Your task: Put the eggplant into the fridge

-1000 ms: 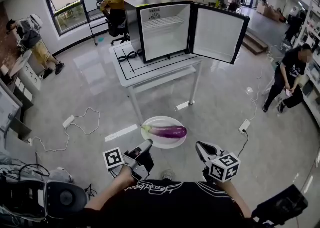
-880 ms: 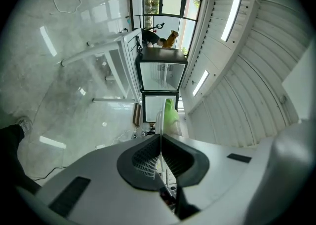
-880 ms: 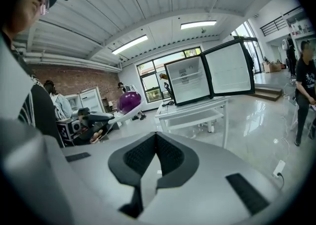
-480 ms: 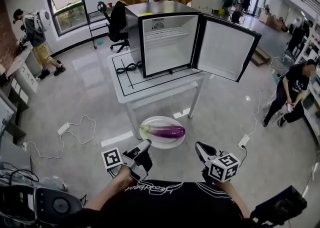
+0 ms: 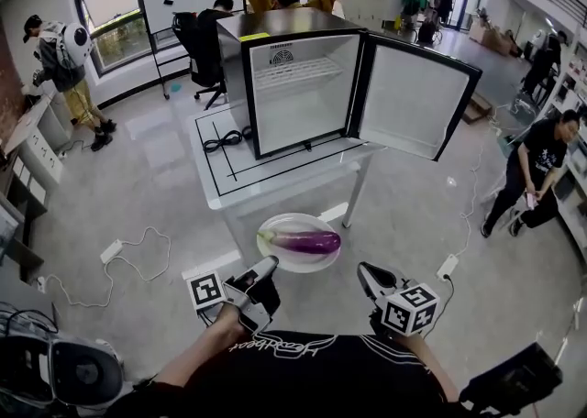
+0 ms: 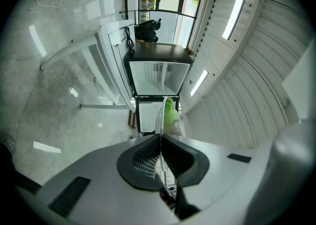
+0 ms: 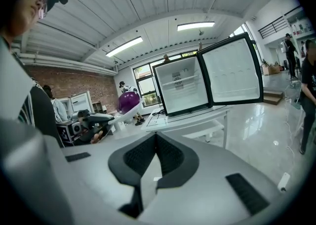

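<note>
The eggplant [image 5: 305, 241] is on the plate [image 5: 292, 266], purple and glossy, lying across the middle with its green stem end towards the plate's left edge. The white plate is up in the air, carried out in front of the person, on the near side of the worktop [image 5: 266, 183], not on it.

The left gripper [image 5: 267, 267] has the plate by its near left rim. In the left gripper view its fingers [image 6: 145, 157] are pinched hard on that thin rim, with the green stem poking up just beyond. The gripper points out level.

The right gripper [image 5: 364, 270] is off to the plate's right, near it but apart from it. Its fingers [image 7: 140, 157] are closed tip to tip with nothing between them.

Ahead, the fridge [image 5: 275, 27] stands on the worktop, towards its back right corner. The fridge door [image 5: 411, 95] is swung wide open to the right, out past the worktop's right edge. Inside it is white and bare but for a wire shelf [image 5: 298, 68] high up. A coiled black cable [image 5: 223, 141] lies near the worktop's left edge, beside the fridge.

Around all this there is shiny grey floor [image 5: 138, 196], with white leads trailing across it, and several people farther back in the room.
</note>
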A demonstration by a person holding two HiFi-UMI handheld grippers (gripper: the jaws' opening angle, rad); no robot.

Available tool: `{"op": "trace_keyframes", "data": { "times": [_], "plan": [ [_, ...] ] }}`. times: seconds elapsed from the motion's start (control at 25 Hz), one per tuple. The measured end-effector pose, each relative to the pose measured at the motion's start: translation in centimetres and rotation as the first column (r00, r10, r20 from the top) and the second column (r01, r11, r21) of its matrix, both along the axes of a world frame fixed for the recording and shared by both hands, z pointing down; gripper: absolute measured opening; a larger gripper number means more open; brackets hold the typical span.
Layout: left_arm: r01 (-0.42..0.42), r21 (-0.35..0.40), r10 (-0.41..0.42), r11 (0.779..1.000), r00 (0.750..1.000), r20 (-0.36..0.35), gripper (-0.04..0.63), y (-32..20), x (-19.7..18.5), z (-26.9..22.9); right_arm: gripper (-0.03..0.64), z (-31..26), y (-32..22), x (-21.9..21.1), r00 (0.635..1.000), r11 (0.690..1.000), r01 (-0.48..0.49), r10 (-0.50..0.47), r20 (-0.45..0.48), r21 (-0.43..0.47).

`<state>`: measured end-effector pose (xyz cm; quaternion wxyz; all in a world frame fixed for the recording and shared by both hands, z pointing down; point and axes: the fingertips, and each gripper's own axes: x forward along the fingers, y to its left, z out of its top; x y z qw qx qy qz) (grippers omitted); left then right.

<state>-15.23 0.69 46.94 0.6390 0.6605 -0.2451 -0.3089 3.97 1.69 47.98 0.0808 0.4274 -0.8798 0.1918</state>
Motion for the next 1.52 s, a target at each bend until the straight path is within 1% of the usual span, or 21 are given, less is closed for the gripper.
{"op": "trace_keyframes", "data": {
  "times": [0.28, 0.4, 0.68, 0.92, 1.2, 1.36, 1.52],
  "plan": [
    [0.002, -0.005, -0.002, 1.000, 1.000, -0.001, 0.017, -0.4, -0.3, 0.5, 0.005, 0.7, -0.4, -0.1, 1.000, 1.000, -0.003, 0.003, 0.003, -0.005],
    [0.004, -0.004, -0.004, 1.000, 1.000, -0.008, 0.017, -0.2, -0.6, 0.4, 0.005, 0.8, -0.4, -0.8, 1.000, 1.000, 0.010, -0.009, 0.001, -0.013],
    [0.041, -0.028, -0.041, 0.999, 0.999, -0.008, 0.017, -0.2, -1.9, 1.2, 0.005, 1.0, -1.2, -2.2, 0.999, 0.999, 0.049, -0.049, 0.001, -0.022],
    [0.084, -0.035, -0.084, 0.996, 0.996, -0.008, 0.017, -1.3, -2.7, 1.4, 0.005, 1.6, -2.8, -3.0, 0.995, 0.995, 0.097, -0.097, 0.003, -0.034],
    [0.114, -0.045, -0.114, 0.992, 0.993, 0.002, 0.017, -4.7, -2.0, 1.9, 0.005, 1.7, -7.0, -2.6, 0.992, 0.991, 0.127, -0.126, 0.017, -0.031],
    [0.133, -0.055, -0.133, 0.990, 0.991, 0.007, 0.017, -7.7, -1.3, 2.2, 0.005, 2.2, -9.9, -1.6, 0.991, 0.990, 0.136, -0.135, 0.021, -0.045],
    [0.137, -0.061, -0.137, 0.989, 0.991, 0.016, 0.017, -11.3, 0.2, 2.0, 0.005, 2.0, -13.8, -0.2, 0.990, 0.989, 0.139, -0.138, 0.033, -0.051]
  ]
}}
